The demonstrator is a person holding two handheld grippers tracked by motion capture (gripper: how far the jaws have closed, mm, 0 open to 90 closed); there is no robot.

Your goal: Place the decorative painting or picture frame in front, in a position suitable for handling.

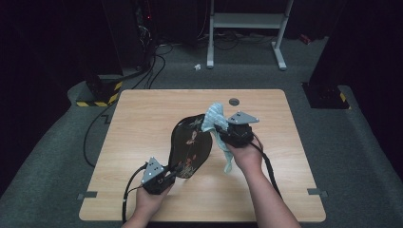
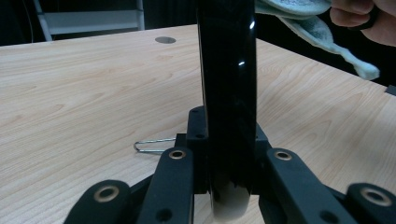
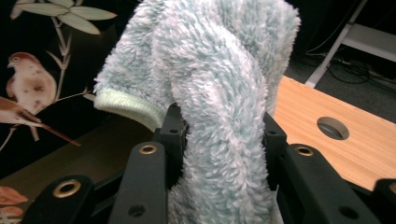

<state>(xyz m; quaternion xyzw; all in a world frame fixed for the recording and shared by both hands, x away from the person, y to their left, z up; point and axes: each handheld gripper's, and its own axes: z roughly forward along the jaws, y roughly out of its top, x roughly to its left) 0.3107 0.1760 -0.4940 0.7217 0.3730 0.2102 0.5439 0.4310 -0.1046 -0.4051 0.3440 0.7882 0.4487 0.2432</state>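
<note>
Wiping a lacquered tray with a fluffy cloth above the worktop

The left claw [image 1: 172, 172] is pinching the near rim of the glossy black oval lacquer tray with painted birds [image 1: 190, 142], holding it tilted above the pale wooden worktop [image 1: 142, 123]; the right claw [image 1: 219, 127] is clamping the soft pale-blue fleece cloth [image 3: 219, 93] against the tray's upper edge. The tray looks stiff, slick and easily scratched, best gripped at its rim; the cloth is light and limp

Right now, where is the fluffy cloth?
The pale blue cloth is clamped in the right tool, right of centre in the high view, pressed against the upper right edge of the black painted tray that the left tool holds tilted.
</note>
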